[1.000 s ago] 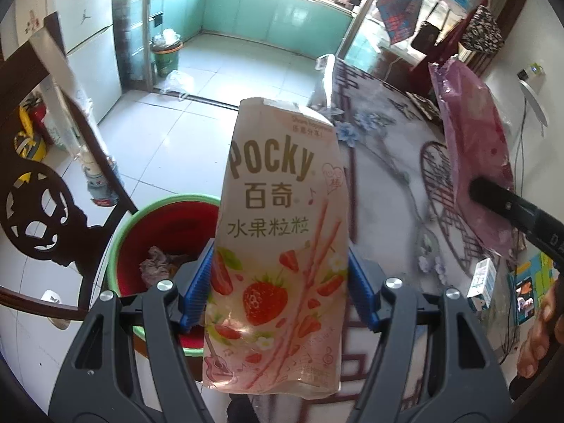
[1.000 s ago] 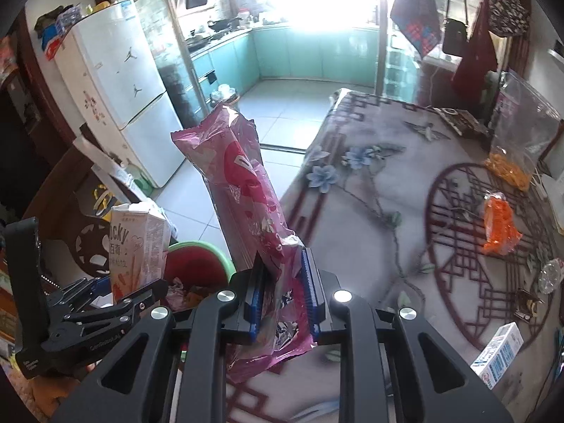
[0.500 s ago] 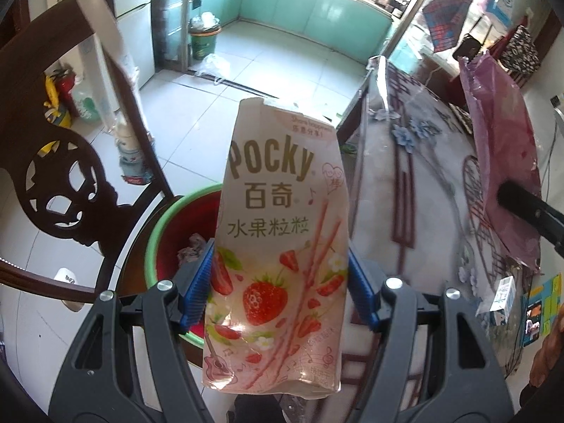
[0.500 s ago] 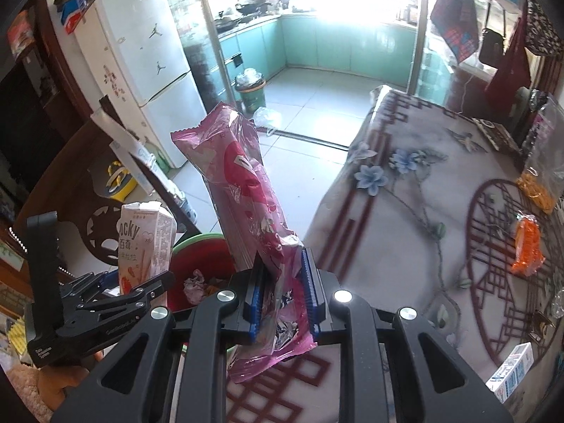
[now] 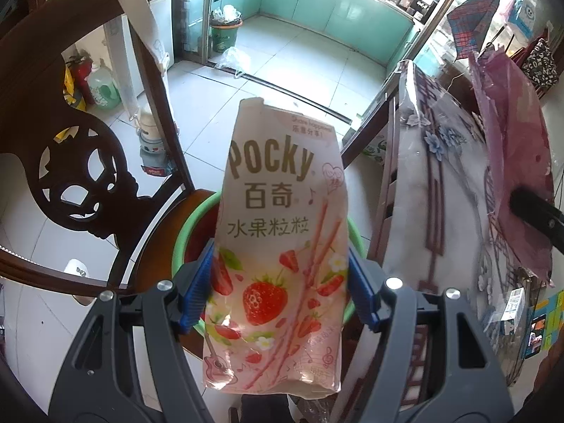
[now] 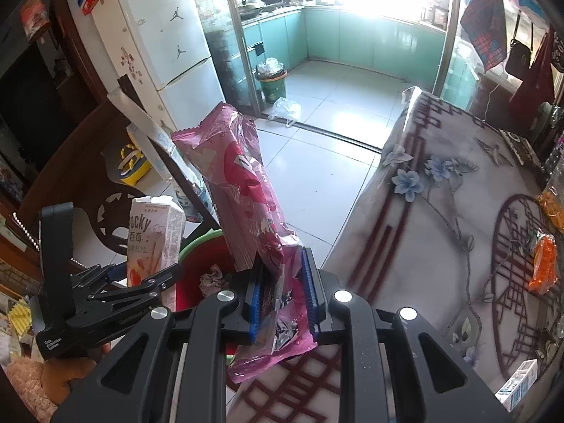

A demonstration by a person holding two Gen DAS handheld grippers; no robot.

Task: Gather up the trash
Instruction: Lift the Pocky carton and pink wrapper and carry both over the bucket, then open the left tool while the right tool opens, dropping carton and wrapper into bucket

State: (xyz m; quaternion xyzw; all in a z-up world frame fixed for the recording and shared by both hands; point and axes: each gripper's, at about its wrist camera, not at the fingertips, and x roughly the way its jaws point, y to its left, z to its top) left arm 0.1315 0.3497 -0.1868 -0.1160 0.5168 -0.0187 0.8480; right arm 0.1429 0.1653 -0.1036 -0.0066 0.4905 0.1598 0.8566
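Trash was already in both grippers, so the step in hand looked like the carry to the bin, not a pick-up. Nearest the left camera, the left gripper (image 5: 280,290) had its blue-padded fingers (image 5: 197,287) spread about halfway and pressed on the two narrow sides of a pale pink cardboard Pocky box with strawberries printed on it (image 5: 278,246), held upright. Directly behind and below that box sat the round red bin with a green rim (image 5: 183,243), with crumpled waste visible inside it from the right camera.

The right gripper (image 6: 282,299), to the right of the bin, had its fingers (image 6: 255,299) almost fully closed, pinching the lower part of a long crinkled pink plastic snack wrapper (image 6: 243,197) that stood up above them. From that view the bin lay just behind and left of the wrapper, close to the edge of the surface covered by a grey floral cloth with dark red lattice patterns (image 6: 440,246).

Beyond the bin stood a dark carved wooden chair (image 5: 81,176), and farther still the white tiled floor ran to a teal-cabinet kitchen.

By my judgement, the next move called for bringing each piece squarely over the bin mouth, then spreading the fingers so it dropped inside; the tall box could catch on the rim if let go off-centre.
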